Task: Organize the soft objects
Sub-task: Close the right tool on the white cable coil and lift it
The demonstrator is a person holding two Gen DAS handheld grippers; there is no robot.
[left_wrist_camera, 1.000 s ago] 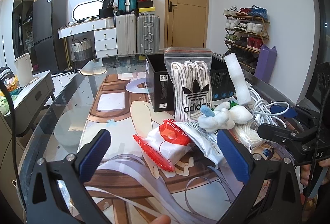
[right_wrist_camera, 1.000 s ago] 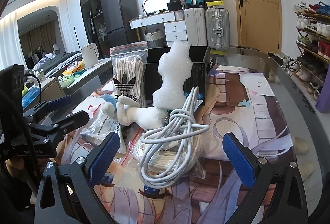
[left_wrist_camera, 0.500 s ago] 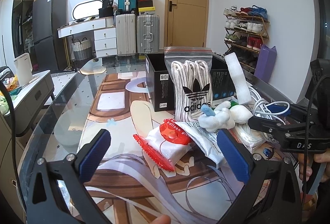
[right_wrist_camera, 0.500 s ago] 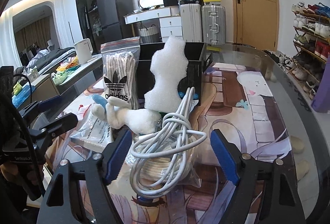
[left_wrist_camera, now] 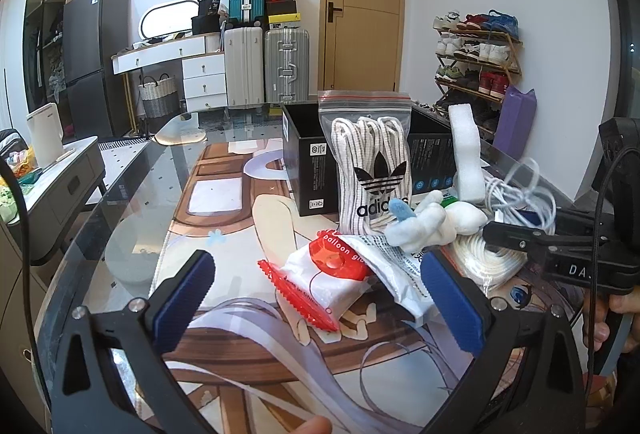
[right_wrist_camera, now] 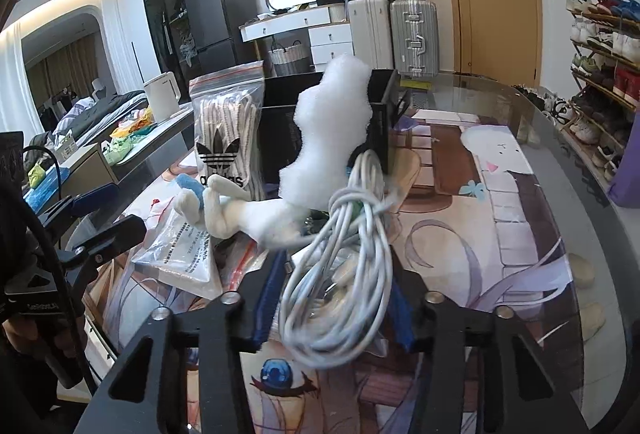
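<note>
Between the blue pads of the right hand-held gripper [right_wrist_camera: 334, 304] sits a bundle of white cable [right_wrist_camera: 344, 254]; its jaws are closing on the coil, the pads now close against its sides, though whether they already press it I cannot tell; the cable lies on the glass-topped bench [right_wrist_camera: 520, 194], just in front of a white foam piece [right_wrist_camera: 332, 126] that leans on a black box [right_wrist_camera: 384, 122]. Left of the cable lies a white plush toy [right_wrist_camera: 240, 212] with a blue part, touching a zip bag of laces [right_wrist_camera: 226, 130] that stands upright behind it; a flat clear packet [right_wrist_camera: 180, 254] lies under the toy. Over on the other side, the left hand-held gripper [left_wrist_camera: 316, 296] hovers above the bench with its jaws wide apart and nothing between the pads; a white and red balloon packet [left_wrist_camera: 324, 278] lies just beyond them, apart from both fingers.
</note>
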